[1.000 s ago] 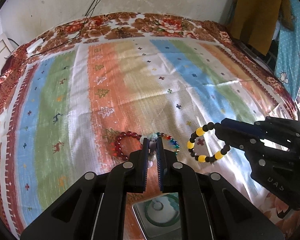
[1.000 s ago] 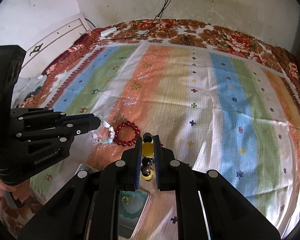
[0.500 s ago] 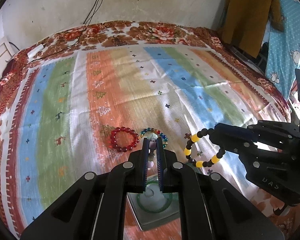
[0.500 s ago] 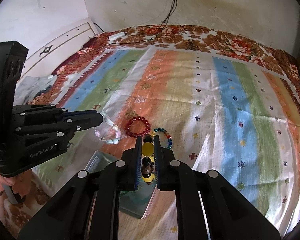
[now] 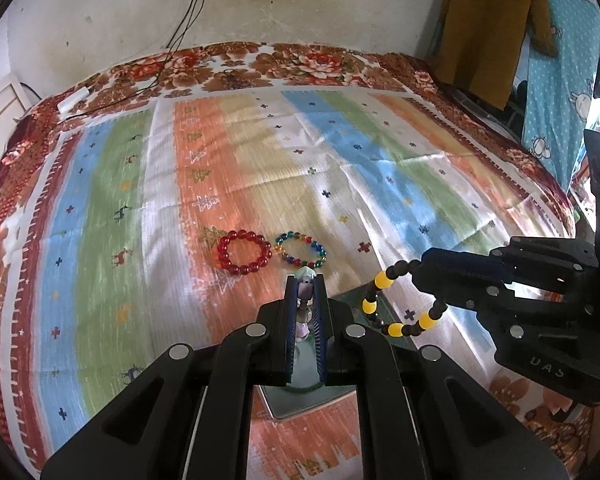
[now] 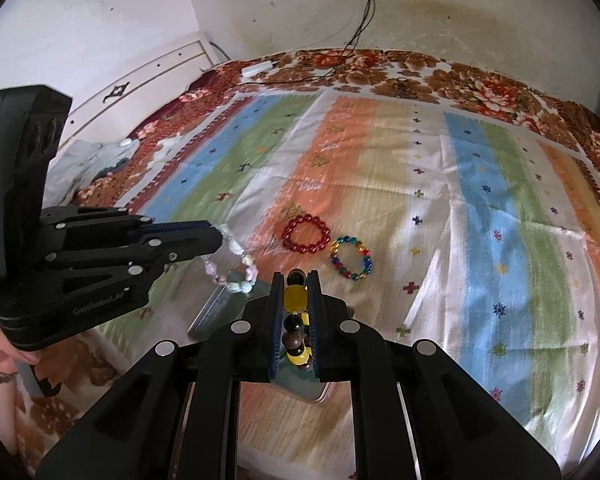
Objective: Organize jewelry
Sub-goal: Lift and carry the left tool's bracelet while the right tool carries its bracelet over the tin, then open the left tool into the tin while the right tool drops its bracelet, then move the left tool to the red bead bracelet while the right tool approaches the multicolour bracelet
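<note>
Both tongs [image 5: 305, 280] [image 6: 296, 276] drawn back over tray [image 5: 320, 404].

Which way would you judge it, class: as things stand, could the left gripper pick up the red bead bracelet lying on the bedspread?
Probably not yet. The path to the red bead bracelet looks free, but the left gripper is shut on a pale bead bracelet, so it must release that first.

two bracelets [image 5: 244, 251] side by side on the bedspread [image 5: 260, 168], beyond the tray [image 5: 300, 404]
</note>
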Demonstrator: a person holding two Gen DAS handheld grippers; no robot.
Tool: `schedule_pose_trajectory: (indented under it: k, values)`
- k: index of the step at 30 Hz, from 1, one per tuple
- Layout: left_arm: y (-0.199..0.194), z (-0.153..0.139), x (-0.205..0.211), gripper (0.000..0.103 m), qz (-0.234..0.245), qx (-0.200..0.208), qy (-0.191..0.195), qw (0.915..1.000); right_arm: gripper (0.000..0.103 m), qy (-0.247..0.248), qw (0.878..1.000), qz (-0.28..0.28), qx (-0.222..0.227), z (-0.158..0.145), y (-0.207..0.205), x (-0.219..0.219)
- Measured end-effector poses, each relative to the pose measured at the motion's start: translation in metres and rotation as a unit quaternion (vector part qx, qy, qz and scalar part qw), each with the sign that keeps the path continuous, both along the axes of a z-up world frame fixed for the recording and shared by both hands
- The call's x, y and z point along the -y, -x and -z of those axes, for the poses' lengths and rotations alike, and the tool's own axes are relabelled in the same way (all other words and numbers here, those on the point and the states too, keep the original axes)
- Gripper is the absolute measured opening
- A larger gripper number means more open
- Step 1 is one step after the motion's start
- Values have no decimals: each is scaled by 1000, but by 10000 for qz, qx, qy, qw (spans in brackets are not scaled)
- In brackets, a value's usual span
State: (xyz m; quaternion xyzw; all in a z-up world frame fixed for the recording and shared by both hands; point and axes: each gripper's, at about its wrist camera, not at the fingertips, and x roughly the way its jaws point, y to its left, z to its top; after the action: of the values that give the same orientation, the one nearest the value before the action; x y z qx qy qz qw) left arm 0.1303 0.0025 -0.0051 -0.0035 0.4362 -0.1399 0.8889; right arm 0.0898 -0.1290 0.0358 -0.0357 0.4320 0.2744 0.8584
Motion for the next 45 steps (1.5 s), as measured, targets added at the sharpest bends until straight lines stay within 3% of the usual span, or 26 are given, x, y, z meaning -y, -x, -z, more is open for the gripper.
schedule_pose_trajectory:
  k: [14,16,18,20,22,29,33,45]
  values:
    - [10,7,0,8,-48,-77,-68,9999,13,-5,9998,-191,-106,7,9,-5]
    - [7,11,-4,13,-117,-143,-83,9998,20,-2,9998,-126,-167,10,7,-3]
    - [4,12,-10,20,-243,-173,-112,9995,38,57,9998,-56,-162,11,4,0]
    - [3,11,-16,28,-339,-163,-112,9992,48,132,9999,56,-75,10,3,3]
    - [3,10,-21,30,-433,-147,-83,9989,49,85,9998,129,-84,10,1,7]
    - [2,9,-22,56,-510,-117,-159,9985,59,151,9996,204,-90,14,-2,10]
    - [0,10,-22,64,-558,-108,-194,9982,64,148,9990,417,-72,16,-8,17]
    - [-29,22,-34,66,-755,-256,-284,9964,64,134,9975,644,-242,27,-34,18]
